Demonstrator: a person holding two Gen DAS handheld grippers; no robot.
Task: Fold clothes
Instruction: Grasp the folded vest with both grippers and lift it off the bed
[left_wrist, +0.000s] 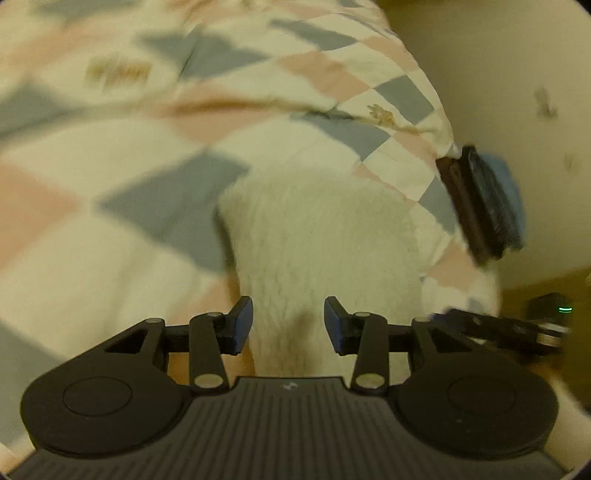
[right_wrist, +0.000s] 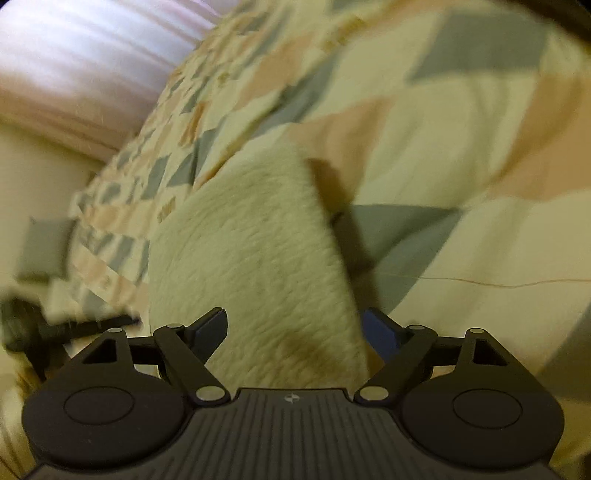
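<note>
Right, left tool (left_wrist: 288, 325): black linkage arms, blue pads (left_wrist: 242, 325) spread apart, released, with the near end of a cream fleece garment (left_wrist: 321, 236) lying in the gap and touching neither pad as far as the view shows. Right tool (right_wrist: 295, 332) likewise spread wide, released; the same fuzzy garment (right_wrist: 251, 258) runs between its pads (right_wrist: 380, 334), the right pad partly hidden behind the cloth edge. Whether either pad touches the fabric cannot be told.

Garment is thick, shaggy pile, off-white, roughly rectangular with rounded corners, lying flat on the bed and reaching away from both tools. Dark shadow falls along its right edge in the right wrist view.

Bed is covered by a quilt (left_wrist: 122, 184) in a diamond patchwork of cream, pale pink and grey-blue, smooth woven cotton, softly creased, with small tan motifs. Quilt edge drops off at the right in the left wrist view. Just beside that edge sits a dark flat object with a blue part (left_wrist: 484, 203), too blurred to identify. Floor or wall beyond (left_wrist: 517, 74) is plain cream with a few dark specks. A small device with a green light (left_wrist: 565, 308) shows low right.

Right wrist view: pale pleated curtain (right_wrist: 74, 55) at upper left, quilt (right_wrist: 443, 147) filling the rest. Both views motion-blurred.
</note>
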